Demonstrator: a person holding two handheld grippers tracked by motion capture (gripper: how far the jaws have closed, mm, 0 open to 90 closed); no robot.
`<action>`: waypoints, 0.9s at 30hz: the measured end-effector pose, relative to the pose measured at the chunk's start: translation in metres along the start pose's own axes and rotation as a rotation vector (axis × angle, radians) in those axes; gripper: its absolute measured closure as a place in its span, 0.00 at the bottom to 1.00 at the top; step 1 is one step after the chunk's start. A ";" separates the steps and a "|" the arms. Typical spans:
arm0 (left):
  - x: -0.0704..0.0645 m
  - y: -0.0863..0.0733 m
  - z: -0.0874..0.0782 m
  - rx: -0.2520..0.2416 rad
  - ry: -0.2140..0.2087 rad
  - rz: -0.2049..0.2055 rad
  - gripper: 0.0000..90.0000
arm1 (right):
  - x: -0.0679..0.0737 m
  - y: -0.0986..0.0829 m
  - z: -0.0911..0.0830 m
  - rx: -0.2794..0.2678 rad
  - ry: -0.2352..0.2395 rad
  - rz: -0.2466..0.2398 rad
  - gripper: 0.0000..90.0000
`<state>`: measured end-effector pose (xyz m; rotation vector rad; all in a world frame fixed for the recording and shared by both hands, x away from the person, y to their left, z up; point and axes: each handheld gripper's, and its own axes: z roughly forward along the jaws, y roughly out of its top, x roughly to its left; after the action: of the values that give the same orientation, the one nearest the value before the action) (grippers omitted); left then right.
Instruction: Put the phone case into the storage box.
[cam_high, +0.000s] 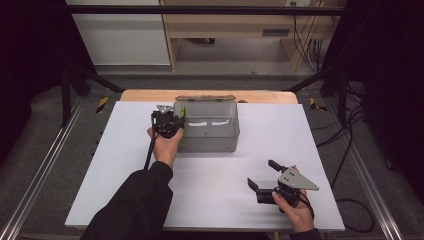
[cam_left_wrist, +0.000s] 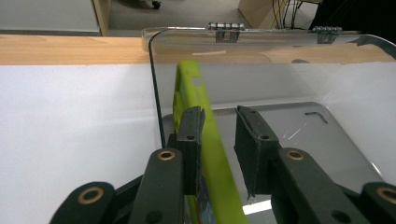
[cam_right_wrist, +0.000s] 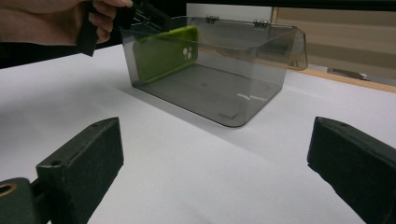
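Observation:
A smoky clear plastic box (cam_high: 210, 142) stands open at the far middle of the white table, its hinged lid (cam_high: 205, 98) folded back. A lime-green phone case (cam_high: 183, 114) stands on edge inside it, leaning against the left wall. My left gripper (cam_high: 175, 120) reaches over that wall. In the left gripper view the green case (cam_left_wrist: 191, 88) lies between the jaws of my left gripper (cam_left_wrist: 218, 114), touching the left one, with a gap to the right one. My right gripper (cam_high: 260, 173) rests open near the front right, with nothing between its jaws. The right gripper view shows my right gripper (cam_right_wrist: 215, 140), the box (cam_right_wrist: 219, 100) and the case (cam_right_wrist: 166, 53).
The white sheet (cam_high: 125, 165) covers the table; a wooden edge (cam_high: 145, 95) shows behind the box. Metal rails (cam_high: 45, 165) run along both sides. Cables (cam_high: 350, 150) hang at the right. A wooden cabinet (cam_high: 225, 25) stands beyond the table.

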<state>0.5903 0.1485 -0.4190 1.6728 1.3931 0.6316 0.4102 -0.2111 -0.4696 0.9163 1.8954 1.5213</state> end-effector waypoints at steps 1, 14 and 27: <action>0.000 0.000 0.000 -0.001 0.002 -0.002 0.80 | 0.000 0.000 0.000 -0.001 0.000 0.000 0.04; -0.005 0.010 -0.017 -0.130 -0.046 0.076 0.70 | 0.000 0.000 0.000 0.000 0.000 0.000 0.04; -0.011 0.011 -0.028 -0.196 -0.115 0.099 0.47 | 0.000 0.000 0.000 -0.001 -0.003 0.000 0.04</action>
<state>0.5709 0.1453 -0.3934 1.6021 1.1351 0.6931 0.4101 -0.2111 -0.4694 0.9169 1.8926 1.5201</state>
